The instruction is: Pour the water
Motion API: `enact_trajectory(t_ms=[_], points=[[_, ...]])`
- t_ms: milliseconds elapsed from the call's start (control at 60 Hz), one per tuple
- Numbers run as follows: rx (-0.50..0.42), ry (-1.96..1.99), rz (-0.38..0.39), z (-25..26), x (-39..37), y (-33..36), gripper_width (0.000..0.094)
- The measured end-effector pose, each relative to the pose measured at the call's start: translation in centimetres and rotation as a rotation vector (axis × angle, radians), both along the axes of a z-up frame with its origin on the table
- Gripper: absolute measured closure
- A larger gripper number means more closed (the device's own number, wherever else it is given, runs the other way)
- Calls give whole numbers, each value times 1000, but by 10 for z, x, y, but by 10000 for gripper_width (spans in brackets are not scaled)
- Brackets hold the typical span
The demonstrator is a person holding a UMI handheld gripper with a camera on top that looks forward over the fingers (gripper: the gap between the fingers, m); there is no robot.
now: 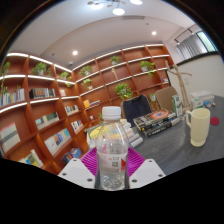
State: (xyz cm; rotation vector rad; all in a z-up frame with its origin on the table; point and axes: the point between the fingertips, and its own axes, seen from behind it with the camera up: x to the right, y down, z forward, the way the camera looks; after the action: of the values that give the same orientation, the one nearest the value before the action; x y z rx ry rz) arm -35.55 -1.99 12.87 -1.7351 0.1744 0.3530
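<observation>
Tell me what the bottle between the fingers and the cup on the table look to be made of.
Bottle: likely clear thin plastic, glossy; the tool's pink pads show through it, white cap on top.
Cup: opaque pale yellow, smooth; plastic or ceramic, cannot tell which.

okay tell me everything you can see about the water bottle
The water bottle is clear plastic with a ribbed body and a white cap, standing upright on the grey table. It sits between the gripper's two fingers, against the pink pads; whether both press on it cannot be told. A pale yellow cup stands apart, beyond it to the right.
</observation>
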Motion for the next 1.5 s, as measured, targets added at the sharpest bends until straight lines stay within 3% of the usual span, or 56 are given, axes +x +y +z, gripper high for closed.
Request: enact_trajectory(t_ms=[133, 350, 667, 850, 1083, 1200, 1333, 1500], points=[[11, 351, -65, 16, 58, 12, 572], [125, 972, -122, 64, 139, 24, 569], [237, 1627, -199, 85, 225, 53, 571], [258, 1901, -239, 74, 251, 57, 569], [225, 1859, -231, 75, 250, 58, 570], [161, 1742, -235, 68, 234, 53, 571], [109, 1368, -215, 77, 217, 46, 545], [186, 772, -181, 133, 231, 47, 545]])
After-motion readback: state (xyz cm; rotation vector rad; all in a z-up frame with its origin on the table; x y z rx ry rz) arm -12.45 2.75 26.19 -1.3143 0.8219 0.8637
